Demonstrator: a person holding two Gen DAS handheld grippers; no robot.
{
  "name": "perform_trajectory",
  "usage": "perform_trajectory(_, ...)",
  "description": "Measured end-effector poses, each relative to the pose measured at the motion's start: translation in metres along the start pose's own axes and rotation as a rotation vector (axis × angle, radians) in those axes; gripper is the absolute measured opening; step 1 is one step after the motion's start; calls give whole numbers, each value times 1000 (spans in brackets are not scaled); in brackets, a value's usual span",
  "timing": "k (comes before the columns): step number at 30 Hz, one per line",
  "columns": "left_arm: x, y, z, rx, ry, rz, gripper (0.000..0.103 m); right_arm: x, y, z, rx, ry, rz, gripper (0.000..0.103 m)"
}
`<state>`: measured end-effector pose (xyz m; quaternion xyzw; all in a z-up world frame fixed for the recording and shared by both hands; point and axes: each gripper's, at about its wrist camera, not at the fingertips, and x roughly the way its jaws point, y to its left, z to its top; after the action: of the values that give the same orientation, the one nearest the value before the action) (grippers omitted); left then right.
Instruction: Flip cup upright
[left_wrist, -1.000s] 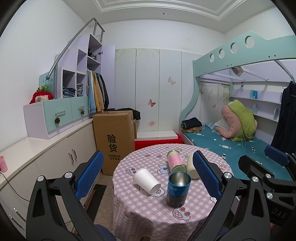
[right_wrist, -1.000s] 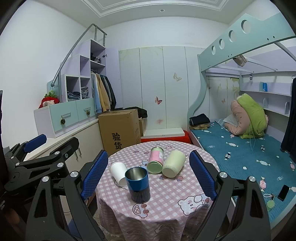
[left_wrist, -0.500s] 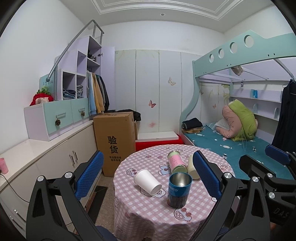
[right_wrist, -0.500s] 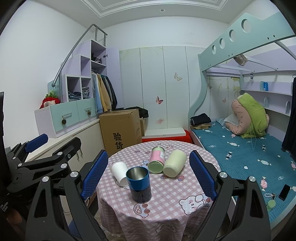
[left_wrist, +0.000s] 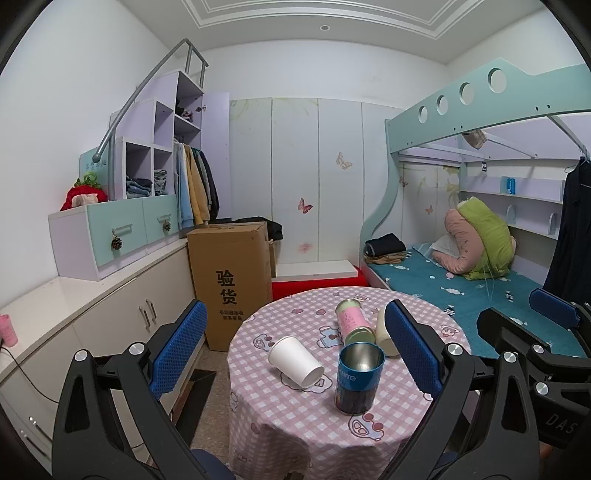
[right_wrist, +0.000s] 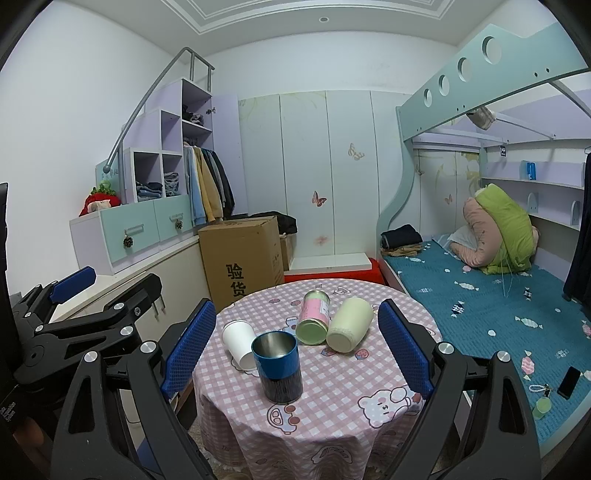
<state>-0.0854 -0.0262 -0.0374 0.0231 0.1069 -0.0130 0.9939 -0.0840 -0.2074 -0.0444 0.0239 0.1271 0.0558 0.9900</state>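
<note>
A round table (left_wrist: 295, 424) (right_wrist: 351, 413) with a pink checked cloth holds several cups. A white paper cup (left_wrist: 295, 362) (right_wrist: 238, 341) lies on its side. A blue metal cup (left_wrist: 358, 376) (right_wrist: 279, 365) stands upright. A pink canister (left_wrist: 352, 325) (right_wrist: 314, 317) and a cream cup (left_wrist: 384, 334) (right_wrist: 349, 325) lie on their sides. My left gripper (left_wrist: 295, 343) and right gripper (right_wrist: 297, 343) are both open and empty, held back from the table.
A cardboard box (left_wrist: 232, 280) stands on the floor behind the table at the left. A white cabinet counter (left_wrist: 74, 295) runs along the left. A bunk bed (right_wrist: 498, 306) is on the right. A phone (right_wrist: 569, 382) lies on the mattress.
Both views have shifted only slightly. The cups have not moved and both grippers stay open.
</note>
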Motion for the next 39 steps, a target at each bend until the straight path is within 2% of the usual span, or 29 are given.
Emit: perform_trajectory(39, 3, 0, -1, 2, -4, 2, 97, 3, -2, 2, 4, 4, 0, 86)
